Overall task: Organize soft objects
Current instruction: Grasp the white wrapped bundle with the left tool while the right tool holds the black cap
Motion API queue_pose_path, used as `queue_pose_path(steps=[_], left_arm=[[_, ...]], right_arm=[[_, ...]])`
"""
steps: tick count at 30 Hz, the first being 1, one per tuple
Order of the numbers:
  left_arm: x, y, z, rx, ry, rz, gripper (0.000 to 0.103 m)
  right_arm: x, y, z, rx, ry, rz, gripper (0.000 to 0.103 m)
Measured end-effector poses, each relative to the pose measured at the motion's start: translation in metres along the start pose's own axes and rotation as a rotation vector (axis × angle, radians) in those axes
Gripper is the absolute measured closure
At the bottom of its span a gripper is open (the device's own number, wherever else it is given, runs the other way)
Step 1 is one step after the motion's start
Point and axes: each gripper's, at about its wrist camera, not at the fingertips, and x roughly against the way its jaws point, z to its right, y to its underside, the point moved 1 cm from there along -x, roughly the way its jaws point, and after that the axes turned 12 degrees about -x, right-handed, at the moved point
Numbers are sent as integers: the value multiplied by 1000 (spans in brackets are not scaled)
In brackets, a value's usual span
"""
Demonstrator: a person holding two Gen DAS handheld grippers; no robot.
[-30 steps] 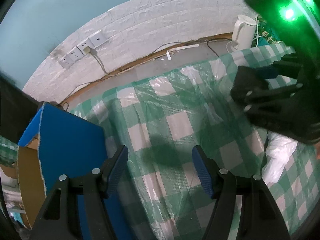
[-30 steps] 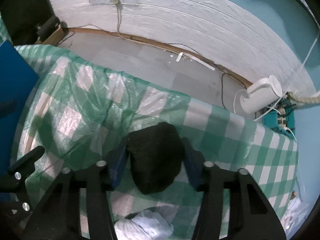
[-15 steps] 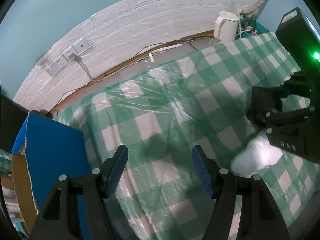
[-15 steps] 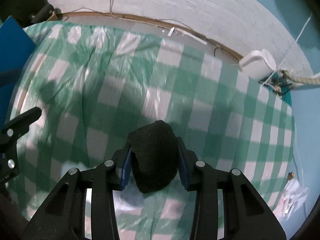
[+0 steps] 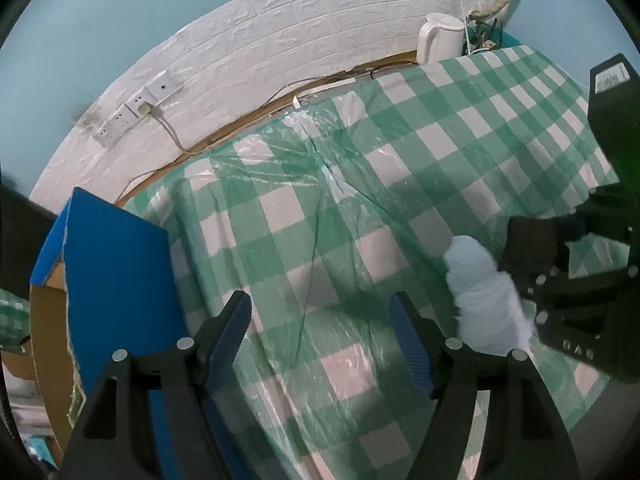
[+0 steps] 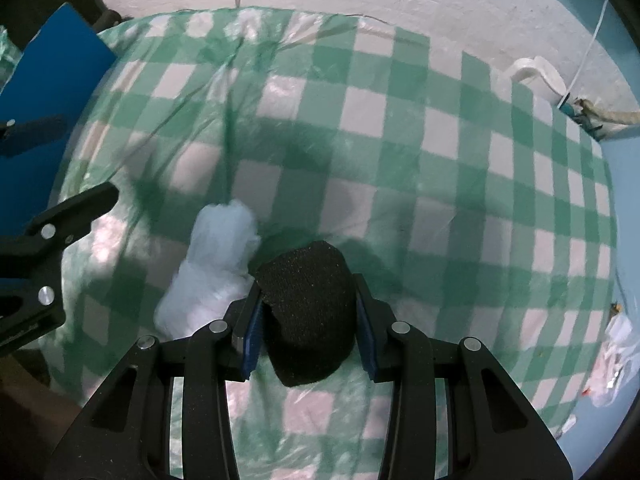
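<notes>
A black foam lump (image 6: 308, 312) sits squeezed between the blue pads of my right gripper (image 6: 308, 289), which points down over the green checked cloth (image 6: 400, 152). A white fluffy wad (image 6: 216, 264) lies on the cloth just left of that gripper's left finger. In the left wrist view the same wad (image 5: 484, 296) lies to the right of my left gripper (image 5: 320, 304), whose jaws are opening with only bare cloth between them. The right gripper's black body (image 5: 560, 280) shows beyond the wad. One left finger (image 6: 76, 208) pokes in at the left of the right wrist view.
A blue cardboard box (image 5: 116, 280) stands open at the table's left edge. Beyond the far edge are a white brick-pattern wall with sockets (image 5: 136, 112), trailing cables and a white kettle (image 5: 440, 36). Clear plastic film covers the cloth (image 5: 320, 200).
The right gripper has tightened on the black foam and carried it toward the near side of the table, beside the white wad. The left view has swung, so the wad now lies closer to its right finger.
</notes>
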Motion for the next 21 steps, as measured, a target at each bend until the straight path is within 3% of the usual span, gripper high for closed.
queue_pose_path(steps=[9, 21], left_arm=[[13, 11, 15, -41, -31, 3, 30], [11, 1, 38, -23, 44, -9, 29]], right_arm=[[7, 25, -23, 13, -21, 7, 65], [19, 27, 11, -24, 15, 46, 65]])
